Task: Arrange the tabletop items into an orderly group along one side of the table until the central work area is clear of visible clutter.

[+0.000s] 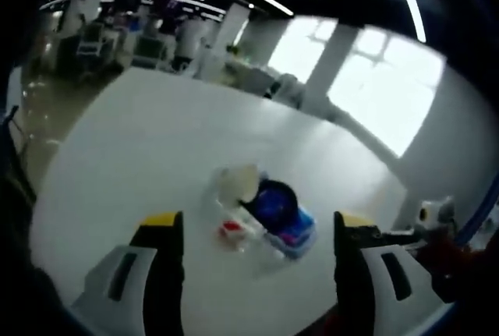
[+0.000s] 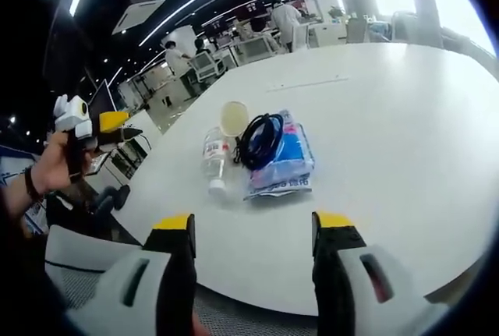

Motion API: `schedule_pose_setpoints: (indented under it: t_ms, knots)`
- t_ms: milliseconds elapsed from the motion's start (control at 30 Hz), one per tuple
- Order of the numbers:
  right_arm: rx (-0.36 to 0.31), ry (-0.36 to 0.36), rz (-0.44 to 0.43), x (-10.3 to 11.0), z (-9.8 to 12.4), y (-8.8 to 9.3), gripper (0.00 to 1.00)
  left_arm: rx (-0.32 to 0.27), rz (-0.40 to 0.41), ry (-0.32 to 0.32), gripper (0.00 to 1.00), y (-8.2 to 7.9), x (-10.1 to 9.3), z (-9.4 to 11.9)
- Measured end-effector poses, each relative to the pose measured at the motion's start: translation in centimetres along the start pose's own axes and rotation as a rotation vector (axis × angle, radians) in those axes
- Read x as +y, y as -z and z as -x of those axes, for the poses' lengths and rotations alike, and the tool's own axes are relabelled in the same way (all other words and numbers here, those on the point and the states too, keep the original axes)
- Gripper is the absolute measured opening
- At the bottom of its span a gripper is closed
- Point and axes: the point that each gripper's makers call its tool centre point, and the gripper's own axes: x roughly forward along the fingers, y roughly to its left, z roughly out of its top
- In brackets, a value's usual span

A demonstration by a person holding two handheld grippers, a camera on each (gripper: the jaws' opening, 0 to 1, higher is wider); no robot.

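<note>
Both claws gape wide, empty; right claw [image 2: 253,235] sits nearer the bottle [image 2: 214,158], whose long axis runs straight ahead on the table [image 2: 390,118], cap toward it

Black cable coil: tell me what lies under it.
The black cable coil rests on a blue plastic packet, itself lying on the white table. The packet's part beneath the coil is covered, so anything printed there can't be seen.
</note>
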Motion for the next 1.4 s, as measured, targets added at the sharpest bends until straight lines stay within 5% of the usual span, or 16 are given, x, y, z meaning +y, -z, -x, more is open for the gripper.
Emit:
schedule_pose_setpoints:
  t_ms: [400, 733, 933, 1400]
  knots:
    - [-0.026, 0.01, -0.033, -0.5, 0.3, -0.6, 0.59, 0.082, -0.144, 0.012, 0.76, -1.6, -0.7, -3.8]
    - [-0.053, 0.017, -0.069, -0.9, 0.7, -0.9, 0.59, 0.135, -0.152, -0.007, 0.74, -2.4, -0.1, -7.1]
    - [-0.051, 0.01, -0.059, -0.7, 0.7, -1.0, 0.59, 0.196, -0.2, -0.032, 0.73, -1.4, 0.2, -9.4]
    - [-0.058, 0.016, -0.105, -1.0, 0.7, -0.9, 0.59, 0.272, -0.175, -0.086, 0.69, 1.0, 1.1, -13.6]
